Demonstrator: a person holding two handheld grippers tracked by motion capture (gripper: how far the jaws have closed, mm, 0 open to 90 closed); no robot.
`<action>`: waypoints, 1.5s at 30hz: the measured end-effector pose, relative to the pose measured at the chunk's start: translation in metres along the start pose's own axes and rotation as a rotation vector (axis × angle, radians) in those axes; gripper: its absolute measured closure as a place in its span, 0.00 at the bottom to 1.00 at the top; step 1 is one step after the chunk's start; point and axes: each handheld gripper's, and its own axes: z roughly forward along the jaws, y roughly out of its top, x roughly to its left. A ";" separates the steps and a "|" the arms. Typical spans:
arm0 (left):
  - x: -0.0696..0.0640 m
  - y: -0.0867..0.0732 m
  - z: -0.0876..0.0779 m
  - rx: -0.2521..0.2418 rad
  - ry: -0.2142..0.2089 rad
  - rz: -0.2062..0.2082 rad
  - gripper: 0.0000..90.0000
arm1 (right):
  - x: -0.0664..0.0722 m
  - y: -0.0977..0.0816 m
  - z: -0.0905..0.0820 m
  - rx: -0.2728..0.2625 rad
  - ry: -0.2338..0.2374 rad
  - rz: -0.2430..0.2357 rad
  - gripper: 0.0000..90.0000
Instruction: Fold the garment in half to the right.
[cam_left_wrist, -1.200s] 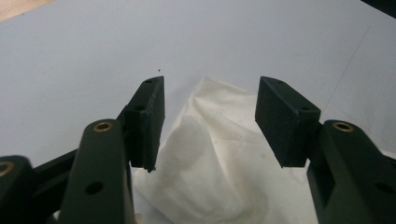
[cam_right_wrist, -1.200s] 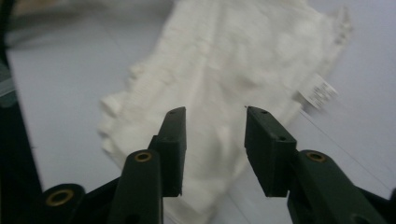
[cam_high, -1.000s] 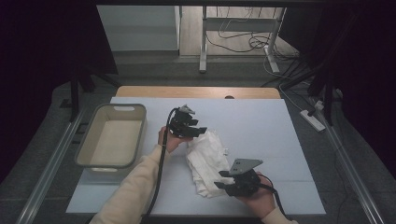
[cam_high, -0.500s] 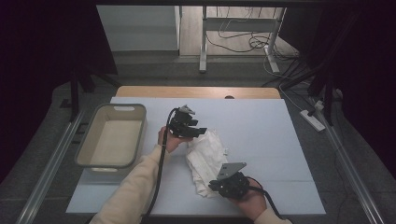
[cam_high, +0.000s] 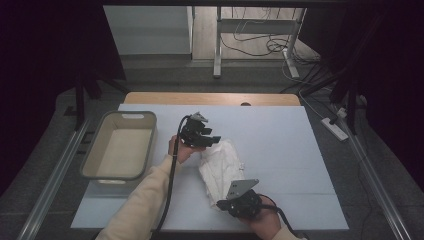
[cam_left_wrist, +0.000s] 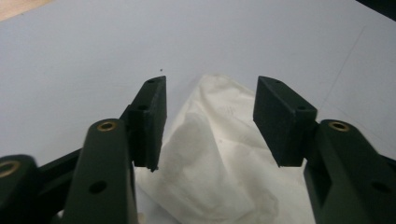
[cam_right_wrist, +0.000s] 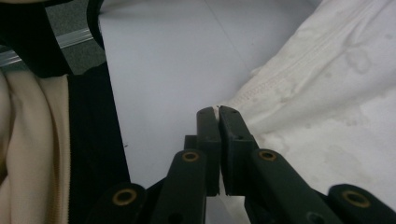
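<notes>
Dim room: grey floor (cam_high: 60, 125), a metal desk frame (cam_high: 218, 45) behind (cables (cam_high: 255, 45) beneath).

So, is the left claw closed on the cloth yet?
No, the left claw stands open, its pads clear of the white cloth lying between and below them.

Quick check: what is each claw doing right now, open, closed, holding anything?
Left claw: open, jaws apart over the white cloth, not gripping it.
Right claw: closed at the cloth's edge; a pinch of fabric cannot be told.
</notes>
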 end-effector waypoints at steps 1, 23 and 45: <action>0.000 0.000 0.000 0.002 -0.007 0.004 0.53 | -0.001 -0.001 0.001 0.003 0.001 0.001 0.94; -0.001 -0.011 0.013 0.108 -0.099 0.049 0.98 | -0.063 0.011 -0.003 -0.101 -0.079 0.096 0.99; 0.021 -0.028 0.024 0.144 -0.037 -0.028 0.98 | -0.042 -0.002 0.015 0.038 0.011 0.039 0.99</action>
